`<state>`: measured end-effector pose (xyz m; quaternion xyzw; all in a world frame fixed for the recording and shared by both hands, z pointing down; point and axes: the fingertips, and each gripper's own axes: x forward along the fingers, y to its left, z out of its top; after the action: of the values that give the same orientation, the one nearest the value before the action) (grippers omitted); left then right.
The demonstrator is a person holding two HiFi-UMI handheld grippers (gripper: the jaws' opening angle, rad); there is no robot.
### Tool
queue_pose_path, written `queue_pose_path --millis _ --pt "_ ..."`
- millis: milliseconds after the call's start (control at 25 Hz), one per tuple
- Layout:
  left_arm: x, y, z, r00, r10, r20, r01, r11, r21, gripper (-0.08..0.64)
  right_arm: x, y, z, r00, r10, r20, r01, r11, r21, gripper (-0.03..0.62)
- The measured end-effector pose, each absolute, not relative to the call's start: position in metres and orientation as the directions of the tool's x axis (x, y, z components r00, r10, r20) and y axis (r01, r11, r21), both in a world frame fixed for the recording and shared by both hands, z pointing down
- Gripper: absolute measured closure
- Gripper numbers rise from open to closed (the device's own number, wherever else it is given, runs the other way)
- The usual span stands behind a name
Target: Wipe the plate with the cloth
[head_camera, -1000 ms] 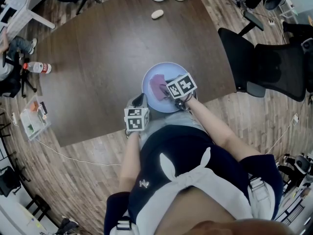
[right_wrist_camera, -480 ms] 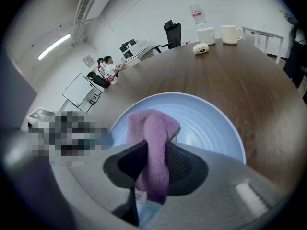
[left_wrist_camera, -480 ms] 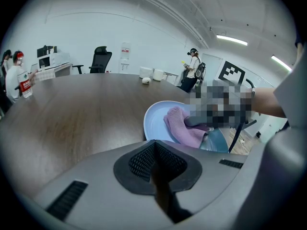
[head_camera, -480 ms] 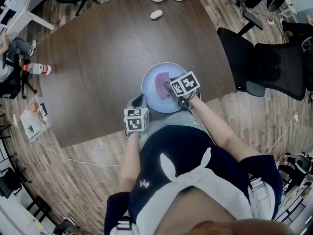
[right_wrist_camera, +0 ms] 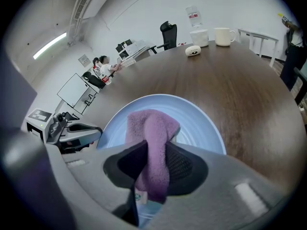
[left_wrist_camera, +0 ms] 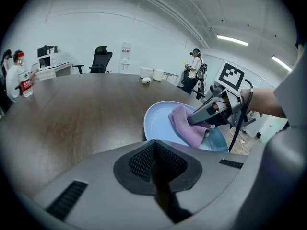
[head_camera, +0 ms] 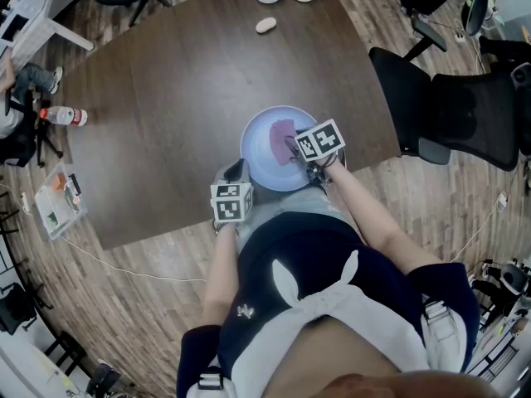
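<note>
Head view: right gripper (head_camera: 293,149) clamps cloth (head_camera: 280,137) on plate (head_camera: 255,159).

The plate's (left_wrist_camera: 156,123) near rim is hidden behind the left tool (left_wrist_camera: 153,145).

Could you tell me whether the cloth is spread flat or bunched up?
Bunched up: the cloth sits folded into a ridge between the right gripper's shut jaws, over the plate.

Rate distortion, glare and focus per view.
Head view: evenly lit, sharp on plate and cloth, edges bent by the wide lens. Left gripper view: dark round border, bright ceiling lights. Right gripper view: same border; cloth at the jaws slightly soft.
</note>
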<state>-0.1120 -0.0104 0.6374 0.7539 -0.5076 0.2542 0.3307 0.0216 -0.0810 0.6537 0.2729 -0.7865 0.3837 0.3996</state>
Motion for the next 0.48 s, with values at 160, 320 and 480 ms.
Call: queue_pose_path --millis 160,320,480 --pt "-0.112 -0.011 0.637 0.357 -0.604 0.712 -0.933 -0.268 0.239 0.555 0.028 -0.082 0.653 -0.517 -0.132 0.846 -0.746 0.553 -0.370 0.479" --pt "-0.109 -0.010 0.634 0.357 -0.600 0.716 -0.933 -0.270 0.239 0.555 0.035 -0.084 0.653 -0.498 -0.143 0.855 -0.756 0.555 -0.348 0.479" --pt "-0.110 -0.009 0.634 0.362 -0.604 0.710 -0.931 -0.276 0.240 0.555 0.040 -0.084 0.652 -0.476 -0.156 0.865 -0.762 0.564 -0.318 0.479"
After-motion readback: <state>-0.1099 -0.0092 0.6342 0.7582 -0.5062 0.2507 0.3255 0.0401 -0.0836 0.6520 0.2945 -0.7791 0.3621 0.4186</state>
